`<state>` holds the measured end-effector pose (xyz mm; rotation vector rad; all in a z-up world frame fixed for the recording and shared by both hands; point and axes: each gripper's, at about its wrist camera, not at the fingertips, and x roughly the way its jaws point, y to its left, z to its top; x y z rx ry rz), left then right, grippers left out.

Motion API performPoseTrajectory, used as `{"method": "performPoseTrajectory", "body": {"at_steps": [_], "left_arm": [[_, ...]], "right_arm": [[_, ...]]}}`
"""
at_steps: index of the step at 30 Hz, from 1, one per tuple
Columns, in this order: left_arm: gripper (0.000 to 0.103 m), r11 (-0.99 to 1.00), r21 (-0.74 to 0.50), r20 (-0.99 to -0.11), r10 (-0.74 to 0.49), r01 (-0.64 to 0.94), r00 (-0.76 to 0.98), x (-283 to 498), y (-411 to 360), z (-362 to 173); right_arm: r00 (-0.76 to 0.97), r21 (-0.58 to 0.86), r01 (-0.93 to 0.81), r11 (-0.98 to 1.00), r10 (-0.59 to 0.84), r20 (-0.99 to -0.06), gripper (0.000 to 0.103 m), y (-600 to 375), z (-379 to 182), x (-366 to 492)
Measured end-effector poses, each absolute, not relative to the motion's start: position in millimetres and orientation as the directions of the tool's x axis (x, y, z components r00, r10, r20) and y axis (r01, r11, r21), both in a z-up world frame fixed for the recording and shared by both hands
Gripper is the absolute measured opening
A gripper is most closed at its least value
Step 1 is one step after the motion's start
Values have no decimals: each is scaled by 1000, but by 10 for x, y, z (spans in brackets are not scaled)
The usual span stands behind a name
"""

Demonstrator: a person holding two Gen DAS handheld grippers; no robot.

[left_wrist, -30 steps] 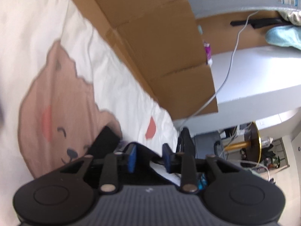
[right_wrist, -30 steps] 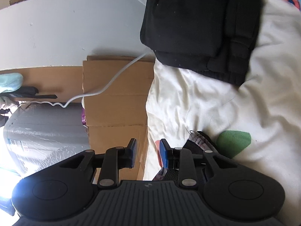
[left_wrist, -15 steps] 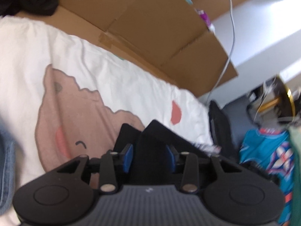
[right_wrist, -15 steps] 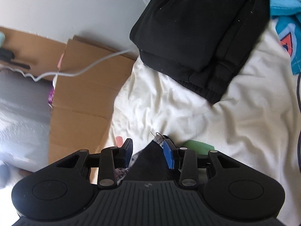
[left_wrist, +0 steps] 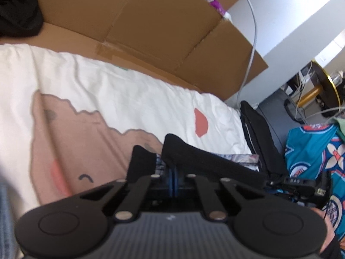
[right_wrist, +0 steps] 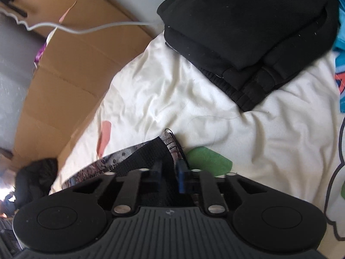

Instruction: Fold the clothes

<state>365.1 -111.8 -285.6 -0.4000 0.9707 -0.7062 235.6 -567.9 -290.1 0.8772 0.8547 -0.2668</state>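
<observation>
A black garment (left_wrist: 204, 159) with a grey patterned inner band lies on the white bed cover (left_wrist: 129, 99) and is pulled up into a ridge. My left gripper (left_wrist: 173, 172) is shut on it, its blue pads pressed together over a fold of the black cloth. In the right wrist view the same garment (right_wrist: 140, 157) shows its patterned band (right_wrist: 172, 144) at the edge. My right gripper (right_wrist: 171, 168) is at that edge with its jaws closing, and the black cloth is pinched between the pads.
A folded black garment (right_wrist: 248, 32) sits further up the bed. Flattened cardboard (left_wrist: 161, 21) lines the bed's far side, with a white cable (left_wrist: 252, 32) hanging over it. A teal patterned garment (left_wrist: 312, 146) lies at the right. The cover carries a brown bear print (left_wrist: 75, 140).
Both grippers rolled and closed. One second ago their jaws stood open with nothing in them; half a second ago black cloth sat between them; now both pinch it and it is raised.
</observation>
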Motion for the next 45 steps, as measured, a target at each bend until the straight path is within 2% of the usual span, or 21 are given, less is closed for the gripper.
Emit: {"method": "performPoseTrajectory", "body": {"at_steps": [13, 18, 22, 27, 32, 34, 36, 40, 45], "left_arm": [[2, 759, -580, -662, -651, 295, 372, 3678, -1013, -2860], [2, 745, -603, -630, -664, 285, 402, 3733, -1018, -2883], [2, 752, -598, -640, -656, 278, 400, 3742, -998, -2949], [2, 769, -584, -661, -637, 260, 396, 3709, -994, -3034], [3, 791, -558, -688, -609, 249, 393, 3742, -1035, -3065], [8, 796, -561, -699, -603, 228, 384, 3758, -1047, -3062], [8, 798, -566, -703, -597, 205, 386, 3755, -1033, -3030], [23, 811, -548, -716, -582, 205, 386, 3670, -973, -2923], [23, 829, -512, -739, -559, 225, 376, 3424, -892, -2819]], "right_arm": [[651, 505, 567, 651, 22, -759, 2, -5692, -2804, 2287], [716, 547, 539, 641, -7, -698, 2, -5730, -2700, 2239], [746, 566, 516, 643, -13, -666, 2, -5721, -2652, 2253], [751, 558, 518, 648, -33, -659, 1, -5722, -2650, 2303], [723, 551, 541, 636, -17, -691, 0, -5735, -2743, 2335], [729, 551, 543, 634, -30, -684, 3, -5753, -2716, 2305], [738, 565, 540, 623, -29, -674, 3, -5770, -2696, 2268], [743, 599, 523, 606, 19, -669, 5, -5758, -2702, 2234], [748, 625, 504, 596, 61, -661, 8, -5702, -2655, 2112]]}}
